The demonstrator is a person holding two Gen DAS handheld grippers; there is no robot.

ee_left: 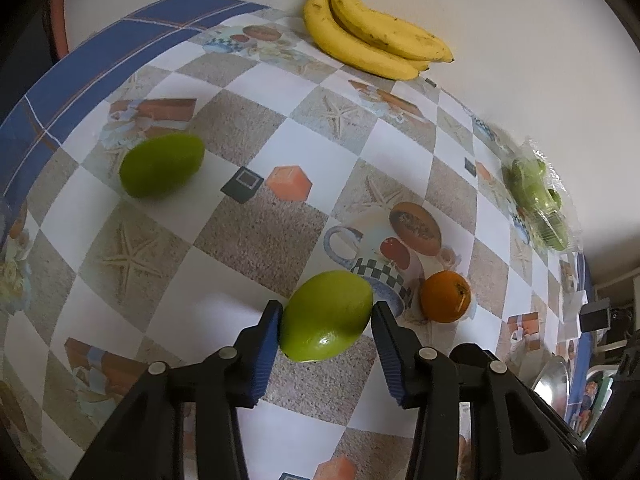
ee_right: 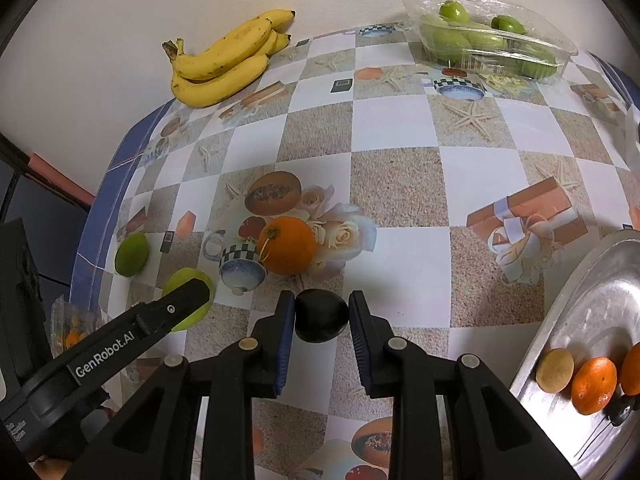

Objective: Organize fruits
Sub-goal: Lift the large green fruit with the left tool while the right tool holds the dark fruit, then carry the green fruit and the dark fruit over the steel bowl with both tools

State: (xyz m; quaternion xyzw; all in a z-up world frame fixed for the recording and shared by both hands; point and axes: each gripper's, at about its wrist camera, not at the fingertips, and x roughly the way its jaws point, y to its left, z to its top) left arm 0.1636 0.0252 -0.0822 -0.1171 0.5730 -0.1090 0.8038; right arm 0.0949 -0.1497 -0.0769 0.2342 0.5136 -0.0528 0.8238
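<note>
Left gripper (ee_left: 326, 316) partly open, blue pads closed on a green fruit (ee_left: 326, 316) just left of the orange (ee_left: 445, 297). Right gripper (ee_right: 322, 316) nearly closed, clamped on a dark round fruit (ee_right: 320, 316) just below the orange. Bananas (ee_right: 224, 62) and a clear tray of green fruit (ee_right: 492, 36) far behind it, against the wall.

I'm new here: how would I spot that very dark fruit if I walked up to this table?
Start at the metal tray at the table's edge, then look toward the loose orange on the checkered tablecloth. Just in front of that orange sits the dark fruit, between the right gripper's blue-padded jaws. It is the only near-black, egg-shaped fruit out on the cloth; its neighbours are orange or green.
</note>
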